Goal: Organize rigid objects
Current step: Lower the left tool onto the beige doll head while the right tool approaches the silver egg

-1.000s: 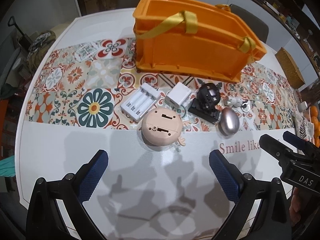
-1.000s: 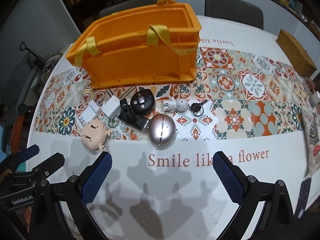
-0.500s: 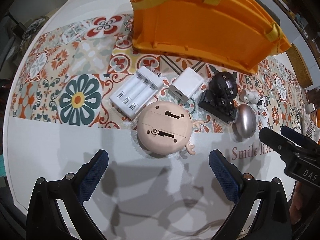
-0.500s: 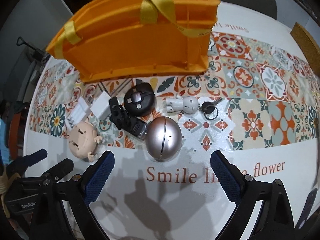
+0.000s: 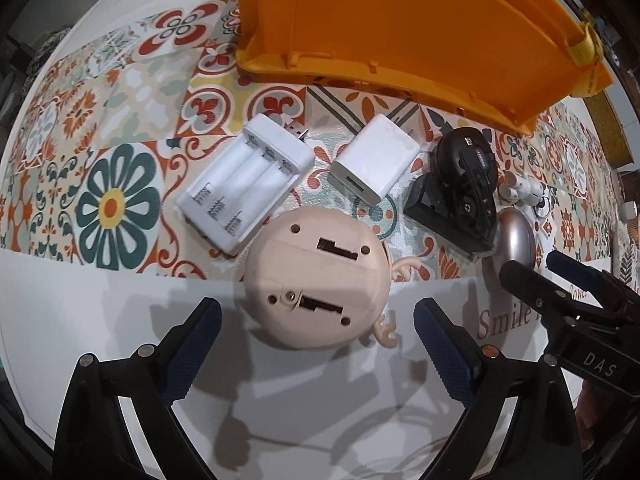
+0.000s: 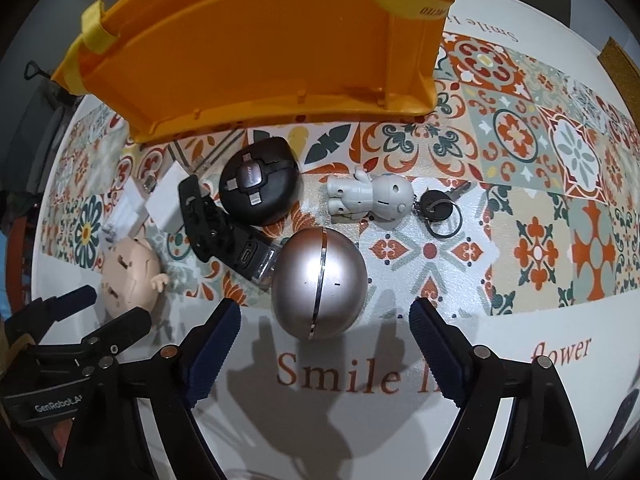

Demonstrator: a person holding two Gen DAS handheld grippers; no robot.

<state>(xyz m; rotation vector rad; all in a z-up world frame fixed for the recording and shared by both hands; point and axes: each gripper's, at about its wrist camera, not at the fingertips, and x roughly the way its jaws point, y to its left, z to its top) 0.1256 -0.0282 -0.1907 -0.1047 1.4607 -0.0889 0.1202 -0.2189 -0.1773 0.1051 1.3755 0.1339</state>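
Observation:
An orange crate (image 5: 400, 28) with yellow straps stands at the back of the patterned mat; it also shows in the right wrist view (image 6: 260, 48). In front lie a white battery charger (image 5: 244, 184), a white power adapter (image 5: 374, 164), a black round gadget (image 6: 258, 182), a black clamp piece (image 6: 218, 232), a pink doll head (image 5: 318, 282), a silver egg (image 6: 320, 284), a grey toy robot (image 6: 370, 196) and a key (image 6: 440, 204). My left gripper (image 5: 318, 340) is open just before the doll head. My right gripper (image 6: 324, 338) is open just before the silver egg.
The table (image 6: 520, 400) is white with "Smile like a flower" lettering at the near side. A cork block (image 6: 620, 60) lies at the far right. The right gripper's fingers show at the right of the left wrist view (image 5: 560, 292).
Both grippers have moved forward and down toward the objects. The doll head and the silver egg now sit close between the open fingertips. Nothing was grasped.

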